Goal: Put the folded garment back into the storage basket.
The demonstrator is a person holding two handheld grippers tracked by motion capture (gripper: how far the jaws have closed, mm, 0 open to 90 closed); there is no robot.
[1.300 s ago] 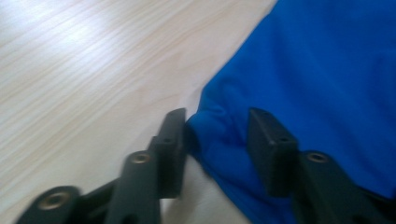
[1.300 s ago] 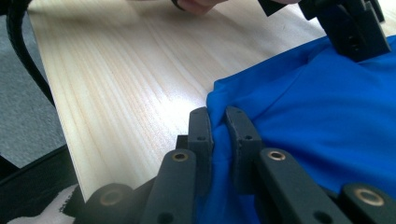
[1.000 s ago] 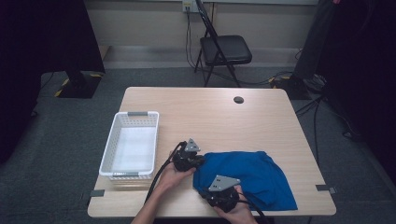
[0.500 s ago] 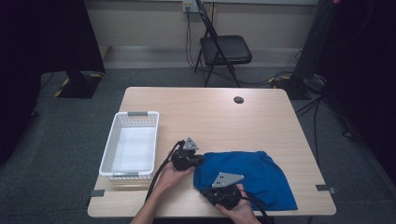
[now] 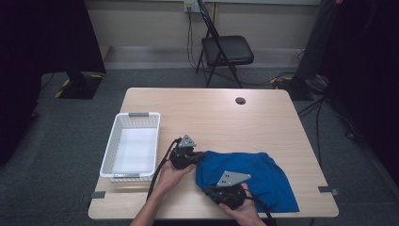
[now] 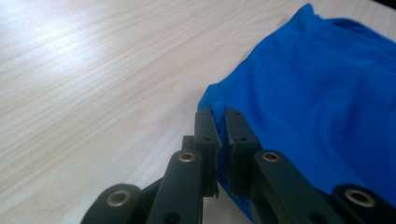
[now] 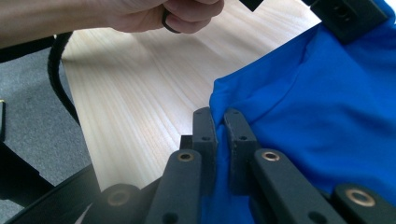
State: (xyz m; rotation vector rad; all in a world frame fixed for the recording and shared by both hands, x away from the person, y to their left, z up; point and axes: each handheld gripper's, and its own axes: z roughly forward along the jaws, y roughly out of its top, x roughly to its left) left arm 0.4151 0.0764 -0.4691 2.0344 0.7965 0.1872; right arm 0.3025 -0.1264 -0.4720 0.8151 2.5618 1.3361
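Table (image 5: 226, 117): basket (image 5: 132, 146) at left; cloth (image 5: 263, 176) at near right; small disc (image 5: 240, 100) toward far edge; chair (image 5: 226, 49) behind the table.

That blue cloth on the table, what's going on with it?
A person at a wooden table is working on a blue cloth with a gripper in each hand. The left gripper is shut on the cloth's edge at one corner, and the right gripper is shut on the edge nearer the person. The cloth lies crumpled but mostly flat on the table. A white basket sits empty to the left, apart from the cloth.
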